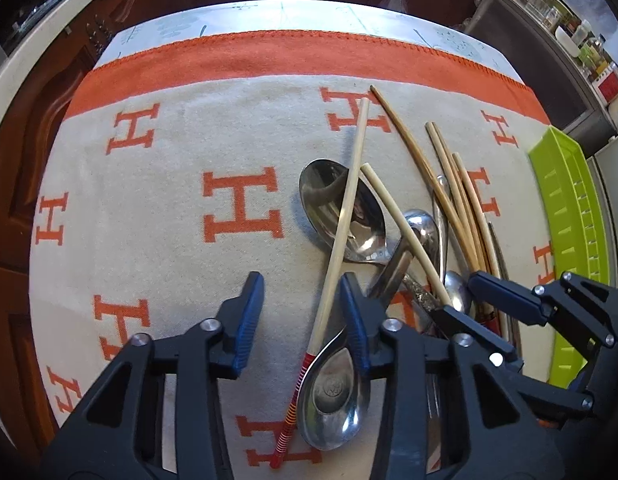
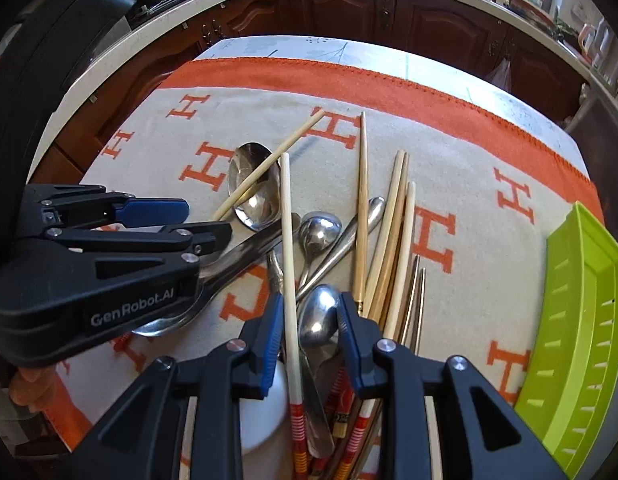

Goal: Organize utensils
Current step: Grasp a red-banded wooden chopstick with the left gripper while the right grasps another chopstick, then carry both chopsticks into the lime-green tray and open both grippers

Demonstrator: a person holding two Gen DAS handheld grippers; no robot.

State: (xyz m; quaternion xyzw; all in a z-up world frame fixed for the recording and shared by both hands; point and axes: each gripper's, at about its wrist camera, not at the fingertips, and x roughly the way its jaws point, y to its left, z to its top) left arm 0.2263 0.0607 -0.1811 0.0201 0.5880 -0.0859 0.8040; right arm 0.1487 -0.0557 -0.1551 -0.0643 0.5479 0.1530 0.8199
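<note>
Four metal spoons, one green tray

Your left wrist camera looks steeply down, close over the utensil pile; your right wrist camera does likewise; both share the patterned cloth.

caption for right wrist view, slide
Right gripper straddling a chopstick and spoon in the utensil pile, green tray alongside.

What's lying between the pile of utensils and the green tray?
Nothing: in the right wrist view only bare blanket, beige with orange H letters, separates the pile of utensils from the green tray.
</note>
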